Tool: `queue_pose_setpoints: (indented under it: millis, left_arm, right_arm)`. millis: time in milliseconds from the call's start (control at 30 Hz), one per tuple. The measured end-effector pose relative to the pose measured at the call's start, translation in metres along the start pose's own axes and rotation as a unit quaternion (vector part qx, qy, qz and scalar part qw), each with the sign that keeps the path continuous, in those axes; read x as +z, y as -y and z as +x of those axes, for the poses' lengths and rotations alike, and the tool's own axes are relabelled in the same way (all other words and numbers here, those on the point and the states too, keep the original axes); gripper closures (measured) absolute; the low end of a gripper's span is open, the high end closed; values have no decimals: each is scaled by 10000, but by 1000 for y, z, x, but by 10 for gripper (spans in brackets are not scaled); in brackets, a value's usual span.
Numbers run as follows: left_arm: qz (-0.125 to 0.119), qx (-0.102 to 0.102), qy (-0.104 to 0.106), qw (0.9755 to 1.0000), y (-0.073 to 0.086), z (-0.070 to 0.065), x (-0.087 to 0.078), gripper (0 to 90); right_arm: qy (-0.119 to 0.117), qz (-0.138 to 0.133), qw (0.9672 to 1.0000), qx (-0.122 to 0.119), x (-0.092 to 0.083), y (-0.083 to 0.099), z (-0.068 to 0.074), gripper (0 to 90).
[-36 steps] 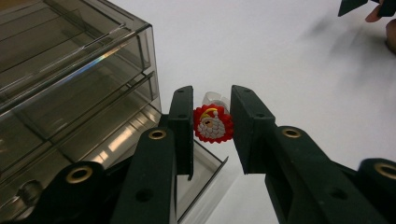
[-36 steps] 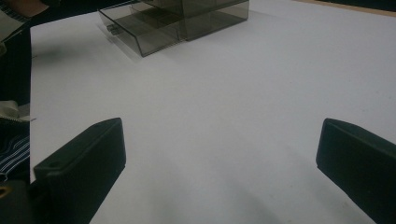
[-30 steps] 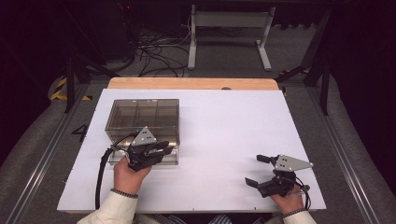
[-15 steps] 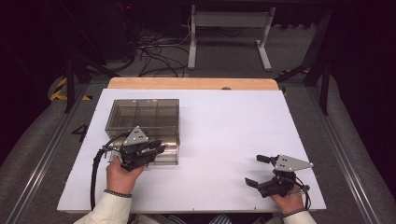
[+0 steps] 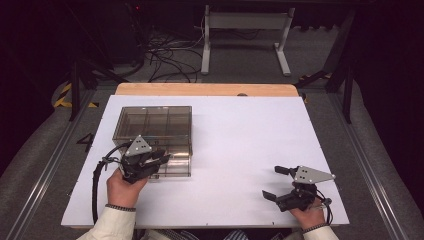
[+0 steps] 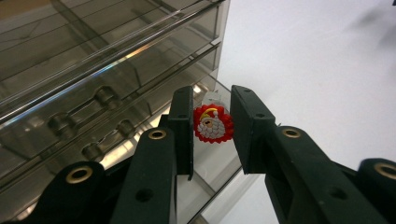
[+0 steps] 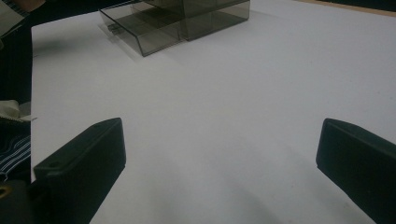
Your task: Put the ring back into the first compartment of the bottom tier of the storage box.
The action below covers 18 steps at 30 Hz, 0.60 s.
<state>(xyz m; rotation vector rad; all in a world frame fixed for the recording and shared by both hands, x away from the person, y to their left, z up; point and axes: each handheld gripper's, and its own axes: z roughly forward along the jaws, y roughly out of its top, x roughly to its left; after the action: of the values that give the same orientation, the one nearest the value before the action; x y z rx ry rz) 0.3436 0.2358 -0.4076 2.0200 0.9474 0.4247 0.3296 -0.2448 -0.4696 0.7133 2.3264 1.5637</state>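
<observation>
- Red, with a white and yellow middle, the small round charm is sitting pinched between the narrowed jaws of the left gripper. It is hanging just over the front corner of the pulled-out bottom drawer of the smoky plastic drawer box.
- The pads seem to be gripping the charm only by its scalloped edge. Any twist of the hand is risking it rotating or popping out sideways.
- The charm is hovering near the drawer's front wall and outer corner, not over the middle. A release from this spot is likely sending it onto the rim, where it is bouncing out onto the white table.
- The jaws are standing close to the shelf edges above the drawer. Pushing further in is risking a knock against the clear plastic.
- The box is light-looking and nothing is bracing it. A bump or a downward press on the extended drawer is probably tipping or sliding the whole unit.
- The right gripper is resting well apart at the near right of the table, jaws spread wide and holding nothing. It is offering no support if the box shifts.
- The tinted, reflective walls are making the drawer's depth hard to judge, so lowering too far is risking jamming the tips against the drawer floor.
</observation>
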Motion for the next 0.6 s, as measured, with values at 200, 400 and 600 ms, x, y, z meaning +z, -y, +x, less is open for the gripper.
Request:
queue_pose_setpoints:
  millis: [200,400,600]
  left_arm:
    - [32,-65,-109,9999,5,6,-4,716]
    - [61,-157,-199,9997,10,12,-7,716]
    - [94,-215,-290,9993,15,18,-10,715]
  right_arm:
    - [-3,1,10000,-2,0,0,0,21]
    - [-3,7,10000,-2,0,0,0,21]
    - [-2,9,10000,-3,0,0,0,21]
